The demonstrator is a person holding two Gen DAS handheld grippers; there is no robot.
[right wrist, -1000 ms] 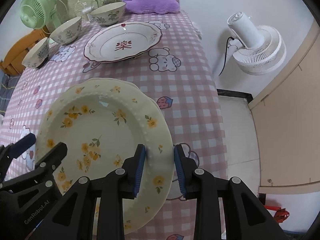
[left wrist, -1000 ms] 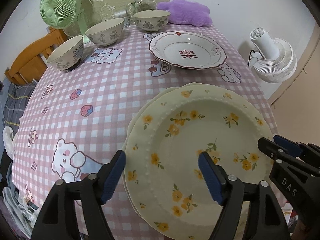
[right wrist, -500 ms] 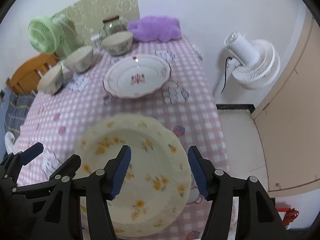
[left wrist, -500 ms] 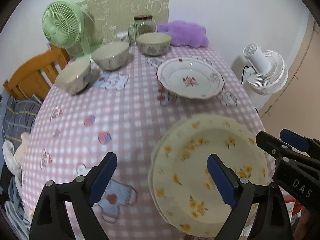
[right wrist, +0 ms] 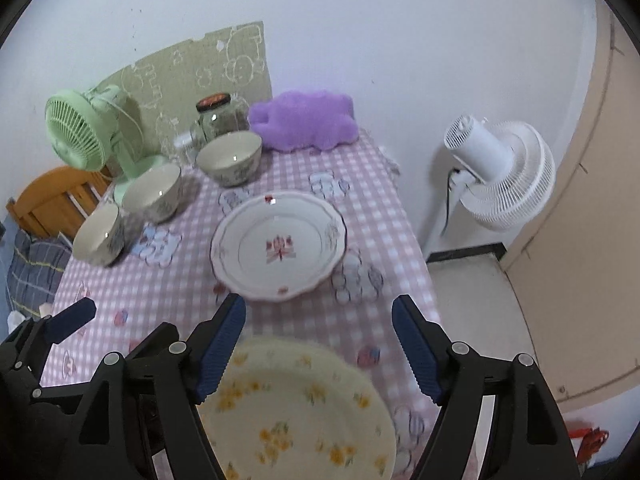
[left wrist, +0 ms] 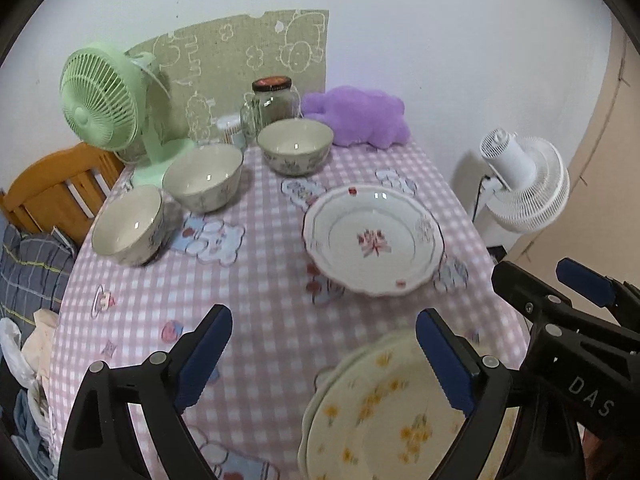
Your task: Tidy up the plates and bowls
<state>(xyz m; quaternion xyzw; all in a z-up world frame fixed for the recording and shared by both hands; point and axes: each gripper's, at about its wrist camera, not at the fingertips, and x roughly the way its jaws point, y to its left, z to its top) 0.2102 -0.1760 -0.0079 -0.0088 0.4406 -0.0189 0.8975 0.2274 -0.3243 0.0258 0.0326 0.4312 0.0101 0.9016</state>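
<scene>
The yellow-flowered plates [right wrist: 296,412] lie stacked at the near edge of the table [left wrist: 260,280], cream-coloured with small orange blossoms and a beaded ring inside the rim; a second rim peeks out on the left side beneath the top one in the left wrist view. Beyond them sits the white scalloped plate [left wrist: 374,240] with a red motif in its middle, flat on the pink checked cloth. Three pale bowls [left wrist: 202,178] with faint floral sides stand upright in a row toward the far left, well apart from the plates, near the green fan [left wrist: 100,96] and the glass jar [left wrist: 274,100]. A purple cushion [left wrist: 358,116] rests at the far edge, and a white fan [right wrist: 496,172] stands on the floor off the table's right side. The left gripper [left wrist: 324,354] hangs with its blue pads spread wide and nothing between them but air above the cloth and the plates' edge. The right gripper [right wrist: 320,352] has just been opening its jaws; they now stand well apart over the stack, touching nothing. A second ago its pads were narrow at the rim of the top flowered plate, and both grippers were lower and nearer to the plates; now both sit higher, and the stack looks smaller beneath them.
</scene>
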